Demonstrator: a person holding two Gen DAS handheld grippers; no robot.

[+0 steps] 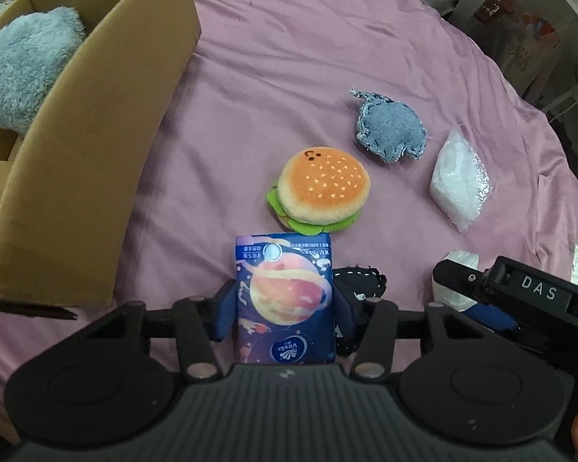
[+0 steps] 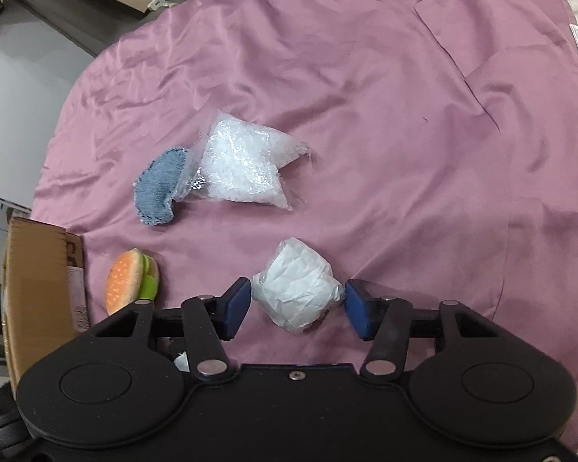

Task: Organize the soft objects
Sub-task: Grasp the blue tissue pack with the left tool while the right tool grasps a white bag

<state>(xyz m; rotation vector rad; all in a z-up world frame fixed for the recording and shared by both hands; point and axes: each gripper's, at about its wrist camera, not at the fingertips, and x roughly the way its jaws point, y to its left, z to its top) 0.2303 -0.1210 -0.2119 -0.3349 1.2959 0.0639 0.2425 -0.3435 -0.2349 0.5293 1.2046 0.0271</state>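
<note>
purple sheet: left gripper clamps a tissue pack; right gripper pinches a crumpled white bundle.

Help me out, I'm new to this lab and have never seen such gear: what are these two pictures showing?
A person holds two hand-held tongs, each with a camera looking along its fingers. The left view shows the left tongs clamped on a blue tissue pack. The right view shows the right tongs around a white wrapped bundle, pads at its sides. On the purple cloth lie a plush burger, a denim pouch and a clear bag. A cardboard box holds a fluffy blue toy.
</note>
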